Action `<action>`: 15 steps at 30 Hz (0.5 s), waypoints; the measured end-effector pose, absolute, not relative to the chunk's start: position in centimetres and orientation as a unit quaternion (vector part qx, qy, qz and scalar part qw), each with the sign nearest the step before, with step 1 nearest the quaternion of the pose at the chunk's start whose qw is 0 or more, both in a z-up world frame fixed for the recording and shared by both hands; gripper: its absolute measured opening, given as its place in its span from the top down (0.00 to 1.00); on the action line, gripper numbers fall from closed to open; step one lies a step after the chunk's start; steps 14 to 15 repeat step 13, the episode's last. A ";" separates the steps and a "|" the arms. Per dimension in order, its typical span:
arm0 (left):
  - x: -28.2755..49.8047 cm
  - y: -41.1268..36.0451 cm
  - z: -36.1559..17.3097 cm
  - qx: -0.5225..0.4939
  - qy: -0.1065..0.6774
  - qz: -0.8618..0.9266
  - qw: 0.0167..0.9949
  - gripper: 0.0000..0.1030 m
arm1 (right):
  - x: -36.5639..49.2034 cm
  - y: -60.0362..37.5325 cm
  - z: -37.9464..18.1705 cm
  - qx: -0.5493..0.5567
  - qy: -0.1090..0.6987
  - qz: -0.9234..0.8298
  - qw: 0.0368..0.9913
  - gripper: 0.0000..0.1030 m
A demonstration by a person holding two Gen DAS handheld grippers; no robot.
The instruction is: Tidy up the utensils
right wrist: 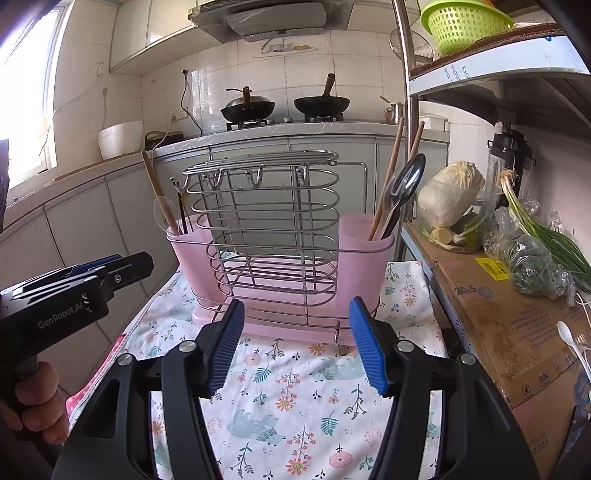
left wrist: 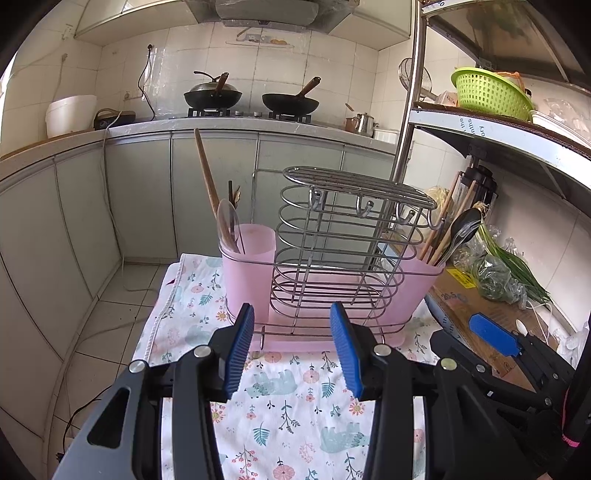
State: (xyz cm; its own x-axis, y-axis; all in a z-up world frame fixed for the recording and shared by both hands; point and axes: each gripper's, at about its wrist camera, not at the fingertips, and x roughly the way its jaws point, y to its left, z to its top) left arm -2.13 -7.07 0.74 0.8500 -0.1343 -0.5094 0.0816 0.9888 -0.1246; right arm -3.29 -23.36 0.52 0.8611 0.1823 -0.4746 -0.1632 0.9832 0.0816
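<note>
A pink utensil holder with a wire rack (left wrist: 332, 266) (right wrist: 273, 240) stands on a floral cloth (left wrist: 288, 398) (right wrist: 295, 398). Its left cup (left wrist: 251, 258) holds a wooden stick (left wrist: 207, 177), a clear spoon (left wrist: 226, 221) and dark chopsticks. Its right cup (right wrist: 364, 243) holds wooden chopsticks (right wrist: 391, 173) and a black spoon (right wrist: 408, 181) (left wrist: 463, 227). My left gripper (left wrist: 291, 350) is open and empty in front of the holder. My right gripper (right wrist: 295, 343) is open and empty, also just before it. A white plastic spoon (right wrist: 567, 336) lies on a cardboard box (right wrist: 517, 325) at the right.
The metal shelf unit (right wrist: 406, 110) at right carries a green basket (right wrist: 461, 22), cabbage (right wrist: 450, 192) and scallions (right wrist: 546, 236). A kitchen counter with two woks (right wrist: 284, 105) runs behind. Tiled floor (left wrist: 110, 314) lies left of the table.
</note>
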 end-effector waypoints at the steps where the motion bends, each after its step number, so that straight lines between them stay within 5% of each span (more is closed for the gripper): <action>1: -2.1 -7.1 0.7 -0.049 0.268 -0.056 0.960 0.59 | -3.3 -23.3 0.5 0.019 0.248 0.090 0.964 0.42; 15: -1.9 -6.8 0.2 -0.051 0.278 -0.057 0.957 0.59 | -3.1 -23.5 0.2 0.019 0.254 0.091 0.963 0.42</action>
